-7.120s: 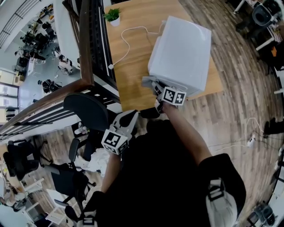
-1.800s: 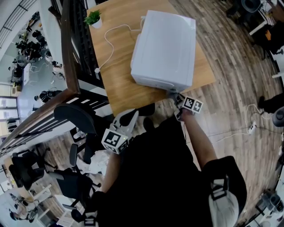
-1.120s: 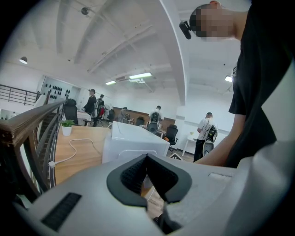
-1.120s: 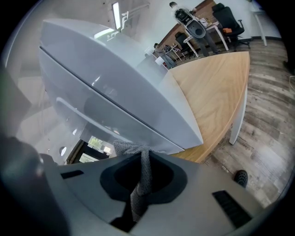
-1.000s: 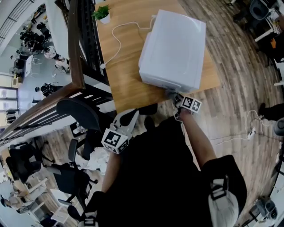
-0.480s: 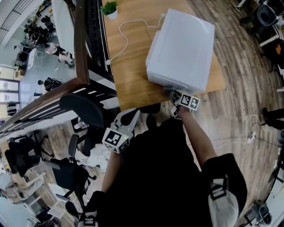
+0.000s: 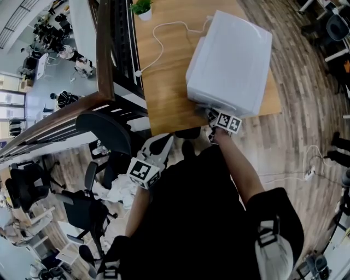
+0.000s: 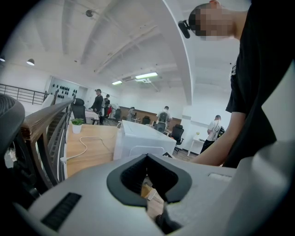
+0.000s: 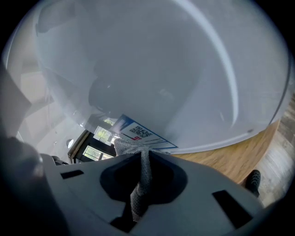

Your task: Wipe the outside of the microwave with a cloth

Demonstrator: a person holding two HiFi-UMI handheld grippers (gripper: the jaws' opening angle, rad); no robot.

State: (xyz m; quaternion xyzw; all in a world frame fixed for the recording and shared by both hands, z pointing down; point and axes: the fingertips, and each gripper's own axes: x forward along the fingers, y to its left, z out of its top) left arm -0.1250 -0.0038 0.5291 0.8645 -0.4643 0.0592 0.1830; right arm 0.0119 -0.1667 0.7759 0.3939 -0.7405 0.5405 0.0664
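The white microwave stands on a wooden table, its front near the table's edge. My right gripper is pressed low against that front, left of its middle. It is shut on a grey cloth, whose bunched top touches the microwave's front just under a printed label. My left gripper is held low by the person's body, away from the table, its jaws together with nothing between them. The left gripper view shows that gripper facing the microwave from a distance.
A white cable runs over the table to a small potted plant at the far corner. A dark railing borders the table's left side. A black office chair stands left of the person. Wood floor lies right.
The right gripper with the cloth has slid leftward along the microwave's lower front, from near the right corner toward the middle. The left gripper has stayed by the body.
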